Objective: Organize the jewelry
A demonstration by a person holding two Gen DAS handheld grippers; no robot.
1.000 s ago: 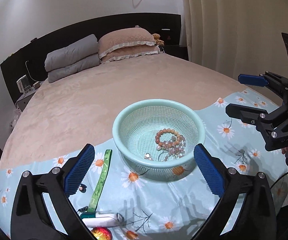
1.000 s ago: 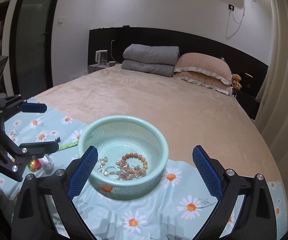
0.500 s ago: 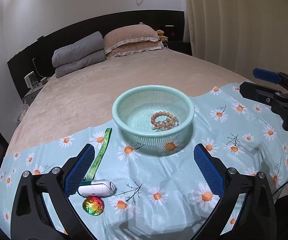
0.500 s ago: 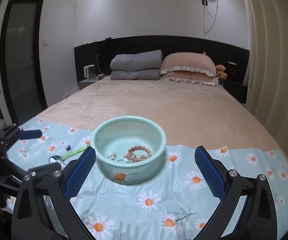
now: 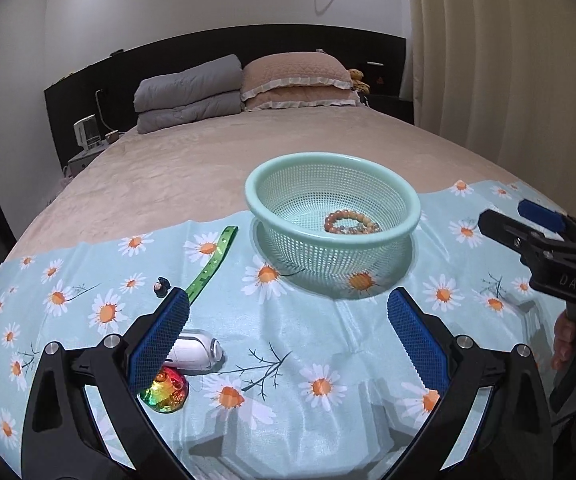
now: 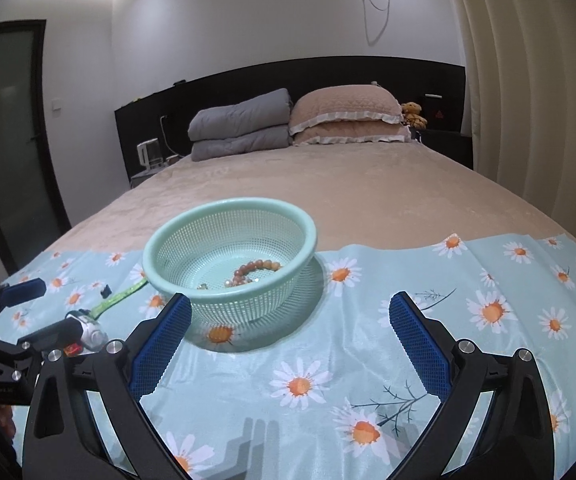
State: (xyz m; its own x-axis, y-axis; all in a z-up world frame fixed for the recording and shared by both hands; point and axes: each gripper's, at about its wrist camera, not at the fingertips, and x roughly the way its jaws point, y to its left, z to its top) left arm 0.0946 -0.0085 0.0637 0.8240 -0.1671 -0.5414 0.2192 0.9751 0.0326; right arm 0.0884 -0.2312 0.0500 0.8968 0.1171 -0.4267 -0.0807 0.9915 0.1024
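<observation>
A mint green mesh basket (image 5: 388, 196) (image 6: 167, 264) stands on a daisy-print cloth (image 5: 308, 344) on the bed. Inside it lie a brown beaded bracelet (image 5: 350, 222) (image 6: 257, 270) and other small jewelry. On the cloth to its left lie a green strap (image 5: 213, 264) (image 6: 121, 294), a small dark trinket (image 5: 161, 285), a white capsule-shaped case (image 5: 193, 351) (image 6: 89, 330) and an iridescent ball (image 5: 165, 390). My left gripper (image 5: 288, 344) is open and empty, low over the cloth in front of the basket. My right gripper (image 6: 290, 344) is open and empty, also short of the basket.
The beige bedspread (image 5: 207, 168) stretches behind the cloth to grey folded bedding (image 5: 187, 98) and pink pillows (image 5: 296, 80) at the black headboard. Curtains (image 5: 508, 60) hang at the right. A door (image 6: 7, 140) and a nightstand (image 6: 147, 168) stand at the left.
Both grippers have drawn back and lowered away from the basket, which now looks smaller and farther. More of the cloth, the white case and the ball have come into view. Both stay open.
</observation>
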